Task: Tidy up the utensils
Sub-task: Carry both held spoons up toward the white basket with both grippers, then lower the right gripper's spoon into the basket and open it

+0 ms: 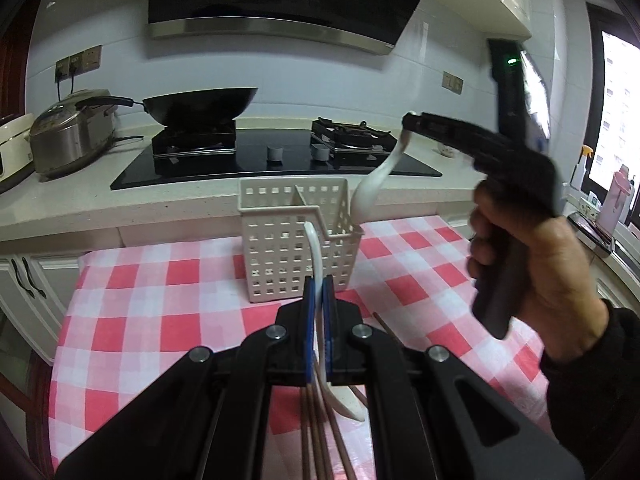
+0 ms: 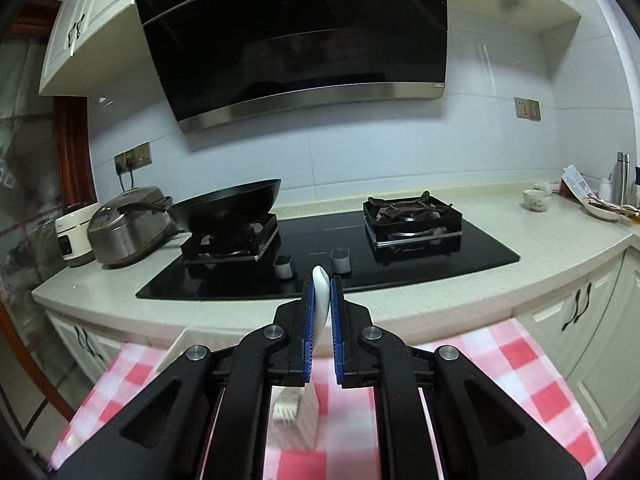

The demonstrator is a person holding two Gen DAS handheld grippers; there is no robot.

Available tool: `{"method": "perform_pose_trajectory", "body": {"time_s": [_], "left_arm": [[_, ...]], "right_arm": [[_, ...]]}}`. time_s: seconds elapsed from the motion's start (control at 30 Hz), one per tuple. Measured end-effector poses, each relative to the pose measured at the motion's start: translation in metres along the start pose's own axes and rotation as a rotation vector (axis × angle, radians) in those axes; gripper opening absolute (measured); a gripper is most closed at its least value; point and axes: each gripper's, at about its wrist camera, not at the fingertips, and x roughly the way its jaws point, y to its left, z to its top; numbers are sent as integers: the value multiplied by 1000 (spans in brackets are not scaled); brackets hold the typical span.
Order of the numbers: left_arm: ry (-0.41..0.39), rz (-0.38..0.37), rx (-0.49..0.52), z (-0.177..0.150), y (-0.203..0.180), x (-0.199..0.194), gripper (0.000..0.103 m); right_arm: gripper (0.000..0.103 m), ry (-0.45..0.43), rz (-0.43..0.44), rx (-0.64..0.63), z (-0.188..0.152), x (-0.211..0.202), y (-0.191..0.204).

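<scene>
**Two white spoons pinched above the basket**

Hanging from the right claw (image 1: 409, 121), a white ceramic spoon (image 1: 370, 188) curves down at the right of centre in the left wrist view, its bowl just beside the right wall of the white perforated basket (image 1: 280, 248); whether it touches the basket cannot be told. The right wrist view shows this claw's blue pads (image 2: 308, 320) pressed onto the spoon's handle (image 2: 321, 300), whose tip pokes out past them at frame centre. A hand (image 1: 532, 264) in a dark sleeve grips the claw's handle at the right edge, blurred.

The left claw (image 1: 316, 300) is pinching a second white spoon (image 1: 316, 252) by its handle, low in the middle of the frame; the handle rises in front of the basket and the bowl hangs below the pads. Under that claw, brown chopsticks (image 1: 316, 440) lie on the red-and-white checked cloth (image 1: 160, 300) covering the desk.

The basket stands upright on the cloth, split into compartments by a divider.

Behind it, a pale countertop (image 1: 80, 208) carries a black glass hob (image 2: 320, 256) with small lettering on its front strip, too tiny to read. A dark wok (image 1: 200, 104) sits on the hob's left burner, a steel rice cooker (image 1: 72, 136) at the left, and a black range hood (image 2: 296, 40) fills the upper middle; the mark at its lower right corner is illegible.
</scene>
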Motion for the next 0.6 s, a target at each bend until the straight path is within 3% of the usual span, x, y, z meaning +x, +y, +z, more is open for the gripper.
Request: {"method": "perform_pose_trajectory", "body": {"time_s": [0.23, 0.6], "left_arm": [[-44, 21, -21, 10, 11, -1, 4], [-155, 35, -9, 45, 7, 17, 4]], "right_arm": [[8, 57, -10, -16, -25, 36, 5], [8, 179, 64, -18, -70, 27, 0]]}}
